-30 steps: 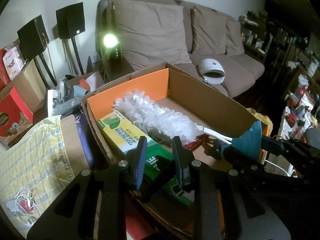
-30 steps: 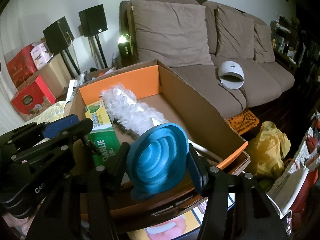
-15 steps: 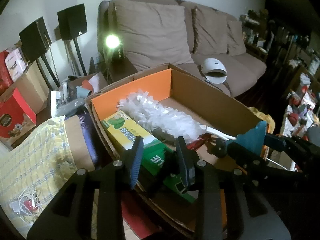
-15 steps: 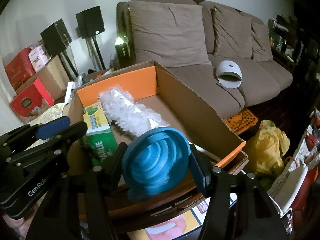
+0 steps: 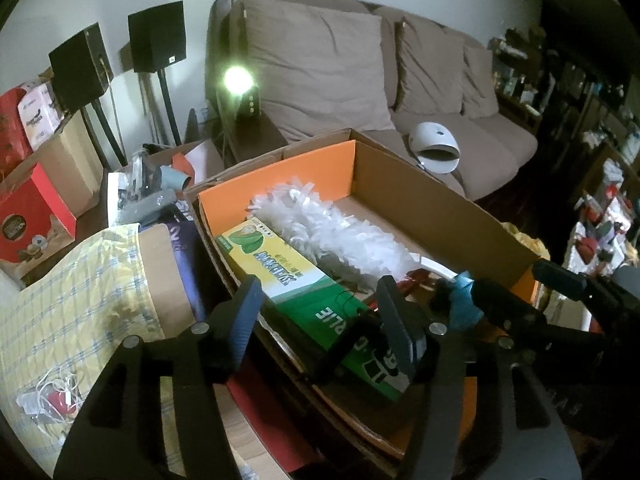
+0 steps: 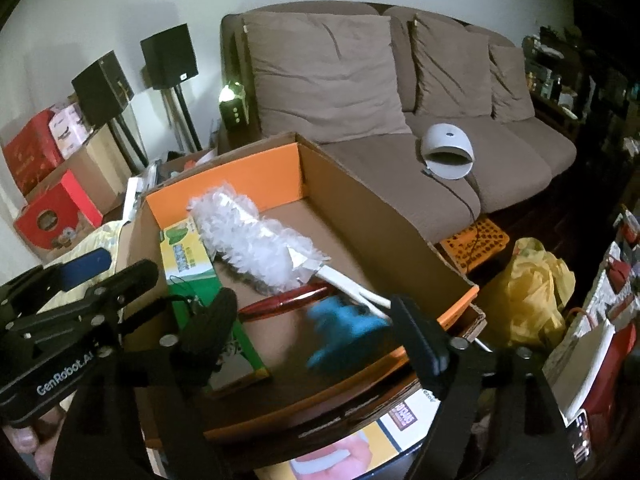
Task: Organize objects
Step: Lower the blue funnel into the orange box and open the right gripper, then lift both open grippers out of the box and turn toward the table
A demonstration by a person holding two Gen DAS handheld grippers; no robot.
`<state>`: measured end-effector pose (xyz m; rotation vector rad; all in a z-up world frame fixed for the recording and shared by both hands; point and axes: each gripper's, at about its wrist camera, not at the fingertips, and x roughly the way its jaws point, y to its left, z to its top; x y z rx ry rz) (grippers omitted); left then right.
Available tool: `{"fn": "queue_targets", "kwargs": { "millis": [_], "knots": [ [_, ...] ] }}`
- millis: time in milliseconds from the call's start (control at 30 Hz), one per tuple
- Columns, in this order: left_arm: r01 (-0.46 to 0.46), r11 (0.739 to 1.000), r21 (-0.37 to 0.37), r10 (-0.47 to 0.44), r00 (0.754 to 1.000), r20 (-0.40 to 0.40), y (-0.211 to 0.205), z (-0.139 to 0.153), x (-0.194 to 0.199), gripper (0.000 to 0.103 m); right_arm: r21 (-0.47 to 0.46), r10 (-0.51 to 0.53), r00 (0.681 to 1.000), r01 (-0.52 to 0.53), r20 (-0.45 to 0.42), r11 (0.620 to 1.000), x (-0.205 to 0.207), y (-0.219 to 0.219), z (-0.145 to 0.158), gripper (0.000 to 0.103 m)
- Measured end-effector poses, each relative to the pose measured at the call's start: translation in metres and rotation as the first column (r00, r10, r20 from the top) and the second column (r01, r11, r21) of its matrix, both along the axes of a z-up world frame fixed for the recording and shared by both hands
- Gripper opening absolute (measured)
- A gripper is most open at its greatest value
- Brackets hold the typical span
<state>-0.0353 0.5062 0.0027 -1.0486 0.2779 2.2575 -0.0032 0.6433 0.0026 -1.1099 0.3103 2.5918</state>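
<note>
Right hand-held gripper (image 6: 308, 336) first: its jaws are opening wide, and the blue collapsible cup (image 6: 344, 330) is between them but no pad presses on it. The cup looks blurred, so I think it is dropping out of my grip. It sits just in front of my right fingers (image 6: 420, 340), low over the near end of the cardboard box (image 6: 384, 216), closer to the finger on the right side.

My left hand-held gripper (image 5: 320, 316) is opening too, and nothing is between its jaws. It points down at the near left part of the same box, over the green and yellow carton (image 5: 296, 280). From that view I see only a small blue bit of the cup (image 5: 464, 300), off to the right by my other gripper. So my right hand is much nearer to the cup than my left.

A little farther in, a shiny red thing (image 6: 284, 302) lies just behind the cup. I cannot tell what it is. Next comes the white fluffy duster (image 6: 256, 244). It lies long, from the far left corner of the box down toward the near right, and its white handle (image 6: 352, 286) ends right beside the cup.

The carton lies along the left wall of the box, beside the duster.

Far behind the box is the brown sofa (image 6: 360, 160).

I think the box floor under the cup is bare enough for it to land there.
</note>
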Motion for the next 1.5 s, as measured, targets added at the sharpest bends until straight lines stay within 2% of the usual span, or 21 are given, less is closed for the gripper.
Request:
{"fn": "queue_targets", "kwargs": {
  "millis": [433, 733, 933, 1033, 1200, 1333, 1500],
  "knots": [
    [-0.050, 0.999, -0.009, 0.049, 0.993, -0.110, -0.029, 0.019, 0.007, 0.067, 0.009, 0.006, 1.000, -0.006, -0.003, 1.000, 0.000, -0.009, 0.004, 0.082],
    [-0.070, 0.997, 0.041, 0.074, 0.992, -0.100, -0.074, 0.032, 0.005, 0.069, 0.056, 0.046, 0.998, -0.044, -0.038, 0.997, 0.003, -0.033, 0.021, 0.082],
    [-0.154, 0.985, 0.081, 0.161, 0.983, -0.088, -0.139, 0.038, -0.003, 0.073, 0.077, 0.071, 0.995, -0.066, -0.065, 0.995, 0.006, -0.046, 0.032, 0.083],
    [-0.224, 0.970, 0.093, 0.233, 0.968, -0.096, -0.178, 0.047, -0.013, 0.074, 0.087, 0.081, 0.994, -0.075, -0.070, 0.993, 0.007, -0.052, 0.035, 0.083],
    [-0.328, 0.938, 0.115, 0.341, 0.931, -0.128, -0.257, 0.057, -0.018, 0.084, 0.096, 0.095, 0.992, -0.087, -0.083, 0.992, 0.010, -0.059, 0.040, 0.083],
    [-0.411, 0.905, 0.105, 0.421, 0.901, -0.105, -0.326, 0.051, -0.018, 0.084, 0.110, 0.111, 0.989, -0.100, -0.100, 0.989, 0.013, -0.067, 0.047, 0.083],
    [-0.489, 0.864, 0.120, 0.498, 0.864, -0.068, -0.388, 0.045, -0.024, 0.084, 0.116, 0.140, 0.983, -0.126, -0.122, 0.985, 0.014, -0.083, 0.052, 0.083]
  ]
}}
